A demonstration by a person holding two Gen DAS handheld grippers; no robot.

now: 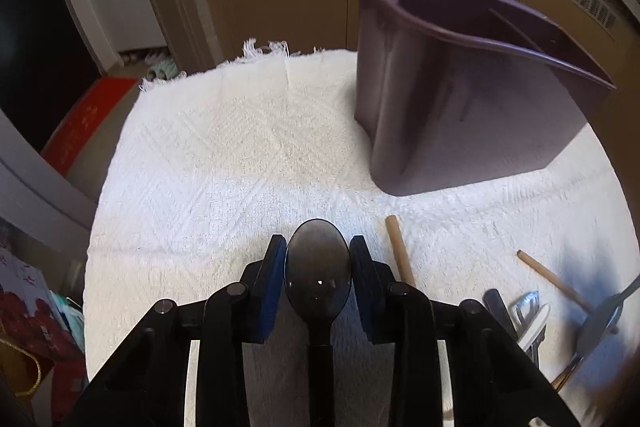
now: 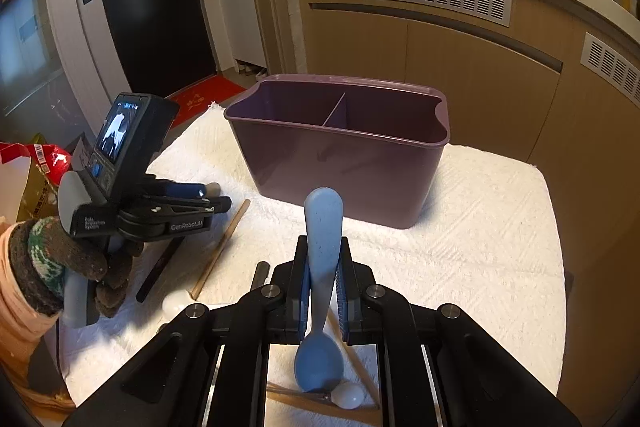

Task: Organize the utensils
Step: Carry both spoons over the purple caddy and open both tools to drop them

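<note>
A purple two-compartment utensil holder (image 2: 344, 155) stands on a white towel (image 2: 480, 227); it shows at upper right in the left wrist view (image 1: 460, 87). My left gripper (image 1: 318, 259) is shut on a black spoon (image 1: 318, 267), bowl forward, low over the towel; it also shows in the right wrist view (image 2: 216, 197), left of the holder. My right gripper (image 2: 323, 269) is shut on a blue spoon (image 2: 323, 227), handle pointing at the holder, bowl hanging back. Wooden chopsticks (image 1: 400, 251) lie on the towel.
Loose utensils (image 1: 528, 315), a second chopstick (image 1: 556, 281) and a metal utensil (image 1: 608, 311) lie at the right. A white spoon (image 2: 348, 395) and chopsticks (image 2: 220, 251) lie under my right gripper. Wooden cabinets (image 2: 460, 67) stand behind the table. Bags (image 2: 36, 179) stand at left.
</note>
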